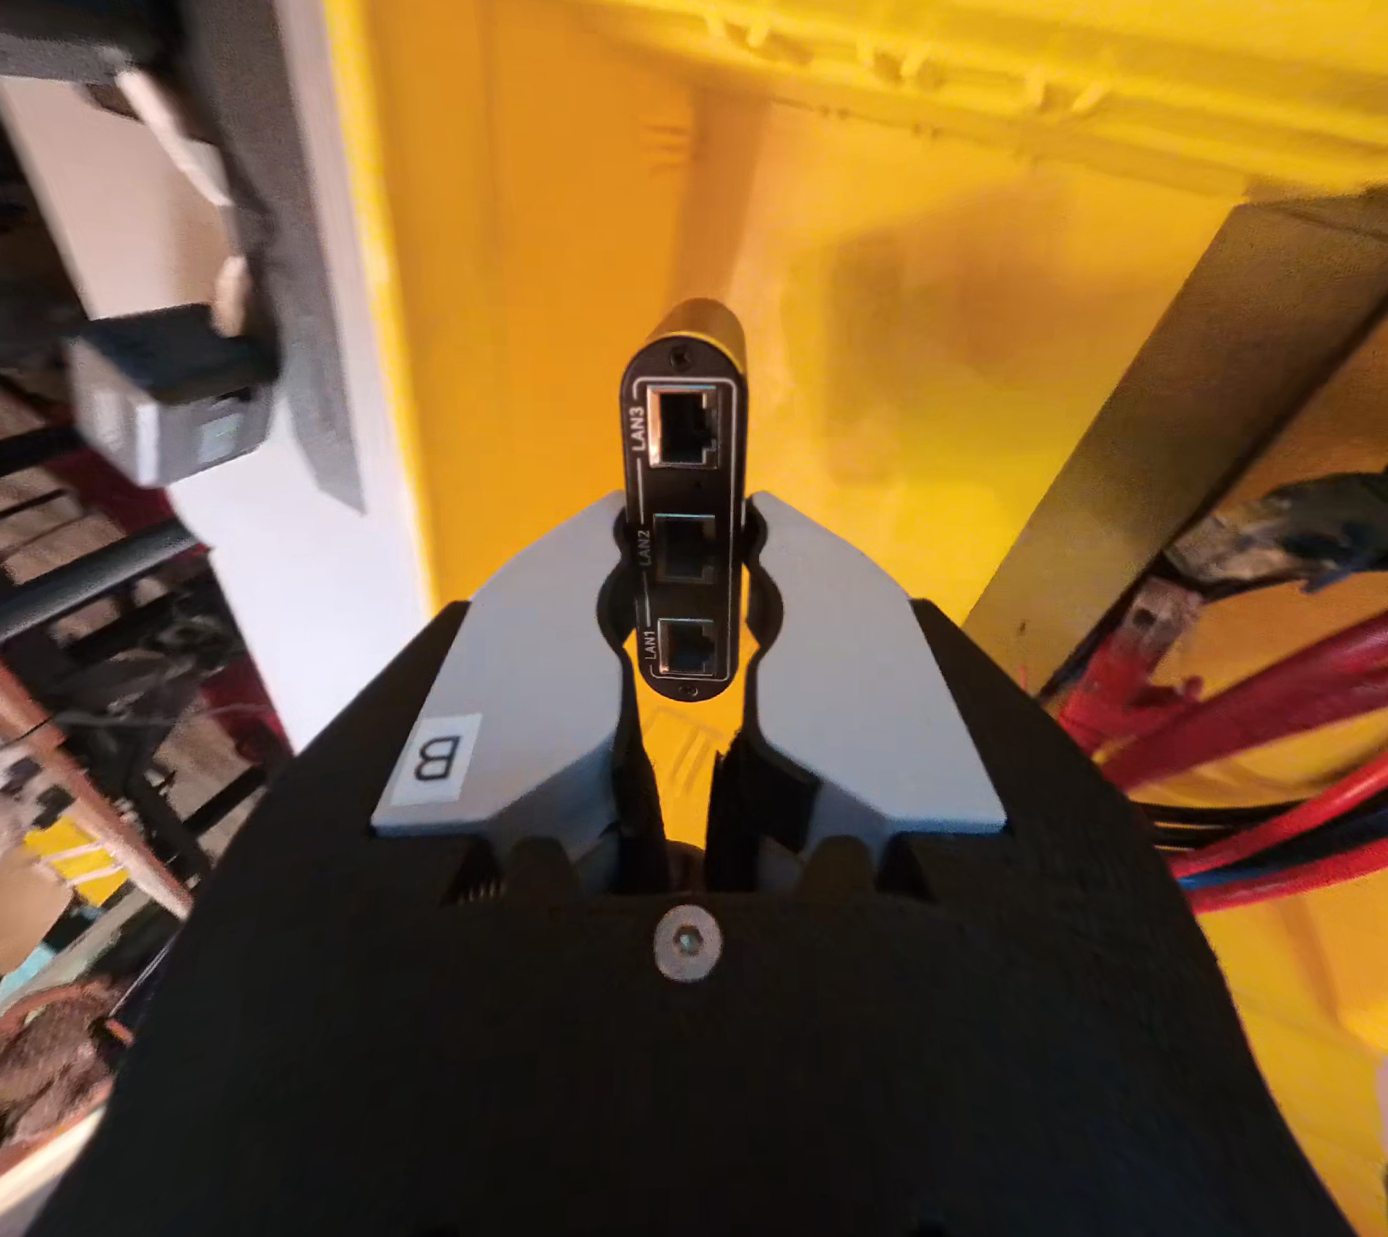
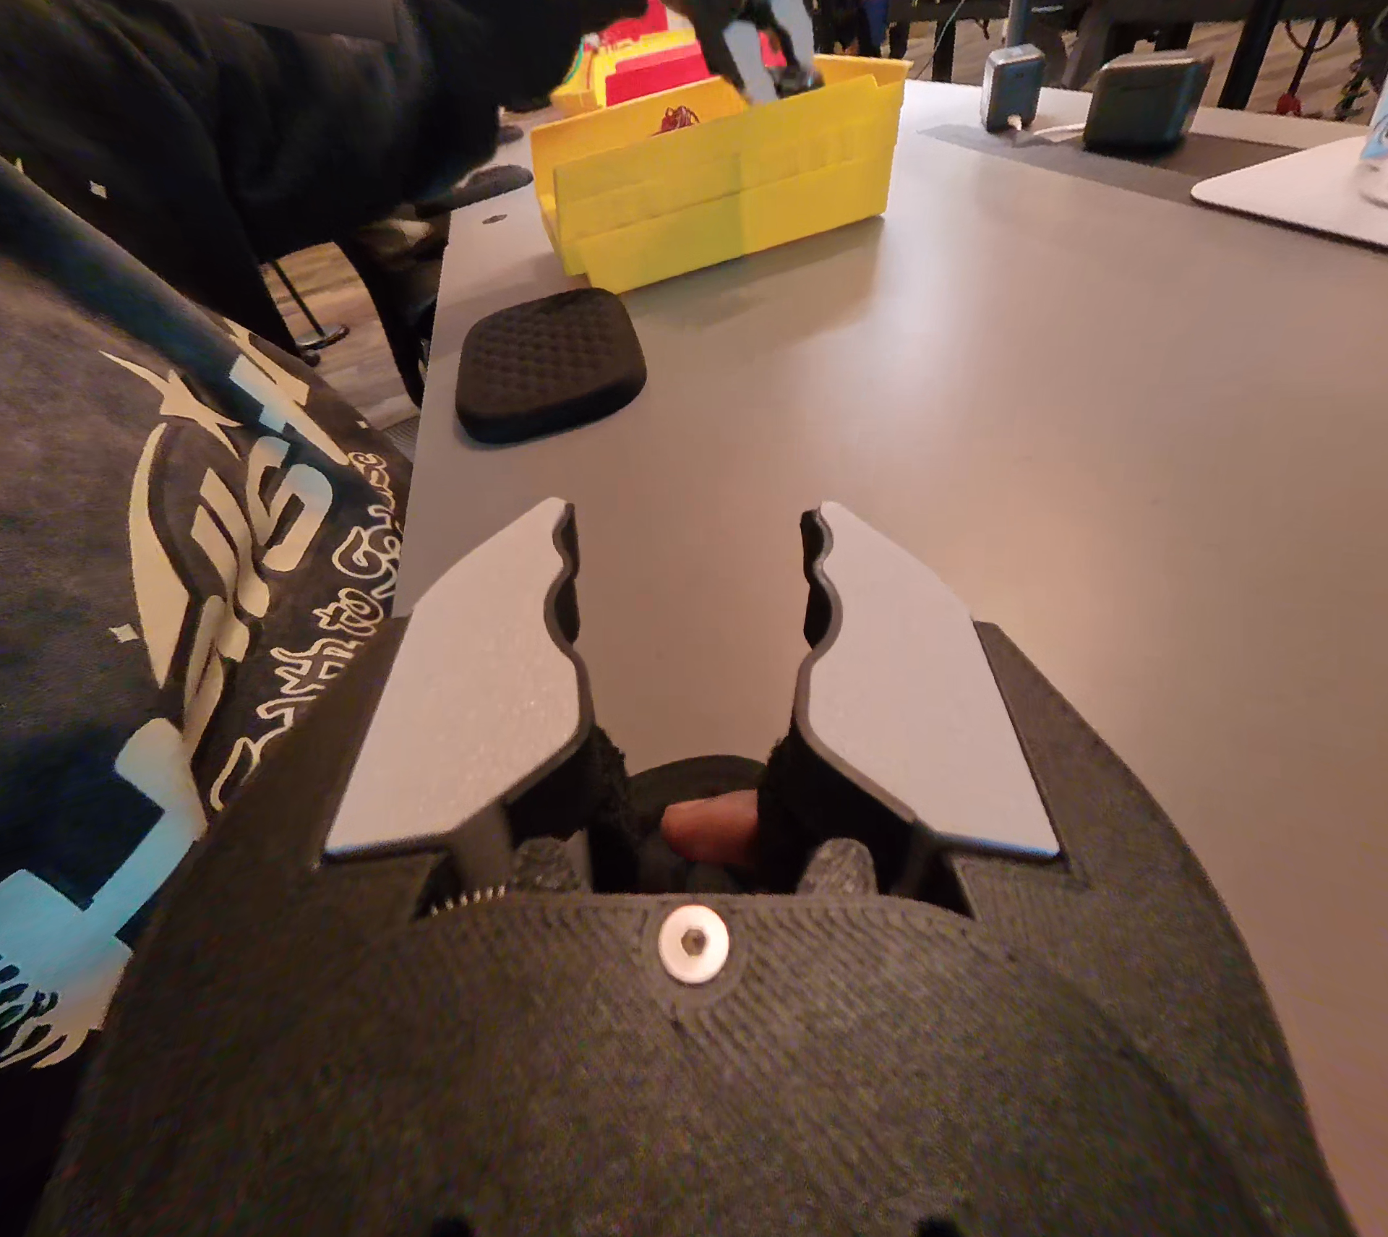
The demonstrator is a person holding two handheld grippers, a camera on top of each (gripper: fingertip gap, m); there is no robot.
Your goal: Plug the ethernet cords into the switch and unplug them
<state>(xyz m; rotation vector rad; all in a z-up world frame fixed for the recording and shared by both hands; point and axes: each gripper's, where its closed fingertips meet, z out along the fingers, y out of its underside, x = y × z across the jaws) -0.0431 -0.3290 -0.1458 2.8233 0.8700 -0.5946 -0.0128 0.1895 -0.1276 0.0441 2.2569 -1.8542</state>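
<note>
Yellow bin [image 1: 571, 209] behind, left fingers [image 1: 526, 607] clamp the switch [image 1: 682, 450]; right fingers [image 2: 496, 660] gape empty

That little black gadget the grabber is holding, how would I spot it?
Look into the yellow bin on the grey table. Above its floor, the left gripper clamps a slim black switch standing on end. Unlike the red cords beside it, it shows three empty square sockets stacked in a column.
</note>
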